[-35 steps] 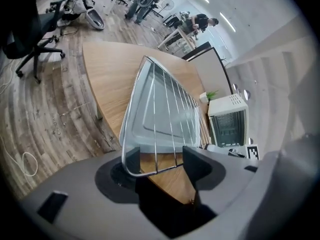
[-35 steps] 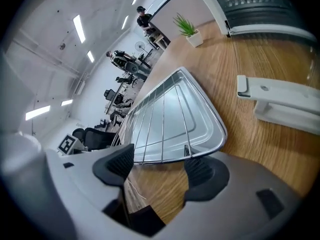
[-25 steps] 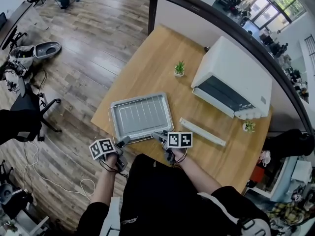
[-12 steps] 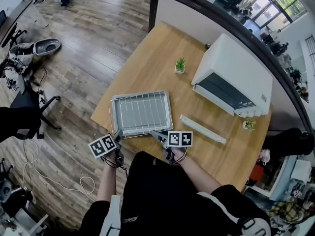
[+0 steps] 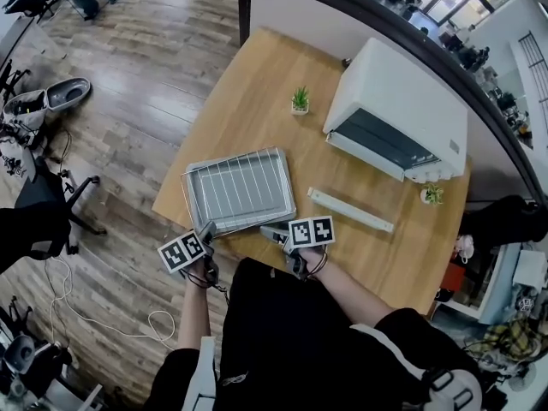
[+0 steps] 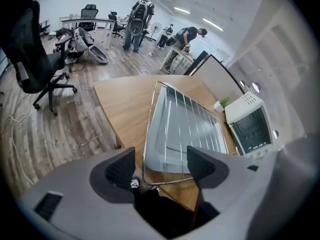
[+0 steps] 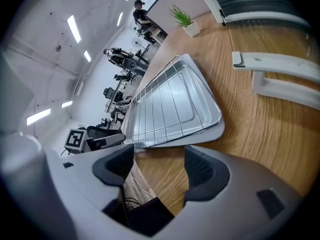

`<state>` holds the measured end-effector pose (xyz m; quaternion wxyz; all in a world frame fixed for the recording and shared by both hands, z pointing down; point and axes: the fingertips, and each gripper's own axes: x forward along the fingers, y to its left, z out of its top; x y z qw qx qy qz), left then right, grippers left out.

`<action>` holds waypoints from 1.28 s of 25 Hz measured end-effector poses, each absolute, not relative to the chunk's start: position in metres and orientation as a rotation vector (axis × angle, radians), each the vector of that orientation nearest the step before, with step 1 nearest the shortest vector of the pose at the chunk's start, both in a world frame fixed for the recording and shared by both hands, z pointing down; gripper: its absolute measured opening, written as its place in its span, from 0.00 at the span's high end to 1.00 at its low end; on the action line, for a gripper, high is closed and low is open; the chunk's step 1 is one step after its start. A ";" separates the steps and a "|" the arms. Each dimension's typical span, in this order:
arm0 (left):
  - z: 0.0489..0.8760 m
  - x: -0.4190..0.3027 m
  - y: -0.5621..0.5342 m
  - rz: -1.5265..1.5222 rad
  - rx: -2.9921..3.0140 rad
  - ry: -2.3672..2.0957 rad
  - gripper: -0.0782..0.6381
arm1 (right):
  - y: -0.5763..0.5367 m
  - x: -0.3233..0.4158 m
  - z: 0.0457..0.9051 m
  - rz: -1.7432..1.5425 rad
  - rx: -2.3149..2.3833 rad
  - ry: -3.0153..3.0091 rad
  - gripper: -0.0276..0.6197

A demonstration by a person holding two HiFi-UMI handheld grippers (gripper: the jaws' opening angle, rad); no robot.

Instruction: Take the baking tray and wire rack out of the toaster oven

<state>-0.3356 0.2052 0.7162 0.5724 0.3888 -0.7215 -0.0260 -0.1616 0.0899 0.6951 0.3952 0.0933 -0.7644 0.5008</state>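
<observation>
The grey baking tray (image 5: 244, 197) lies flat on the wooden table (image 5: 257, 84) with the wire rack (image 5: 229, 181) resting on top of it. Both stand outside the white toaster oven (image 5: 398, 110), which sits at the table's far right. My left gripper (image 5: 205, 231) is at the tray's near left corner, its jaws opening. In the left gripper view (image 6: 160, 165) the rack's near rim (image 6: 165, 180) shows in the gap, untouched by the pads. My right gripper (image 5: 272, 233) hovers just short of the tray's near edge (image 7: 175, 134), jaws opening with nothing between them (image 7: 157, 161).
A long white bar (image 5: 349, 210) lies on the table right of the tray. A small potted plant (image 5: 300, 101) stands behind the tray, another (image 5: 431, 195) beside the oven. The table's front edge is right under my hands. Office chairs (image 6: 37, 59) and people stand beyond on the floor.
Both grippers have come off the tray's near edge and their jaws stand wider. The left one has rolled and slid a little left. The tray and rack have not moved.
</observation>
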 end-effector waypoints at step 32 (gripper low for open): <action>0.637 -0.051 0.024 0.620 2.049 -1.175 0.86 | -0.002 0.043 0.618 0.609 0.978 -2.270 0.95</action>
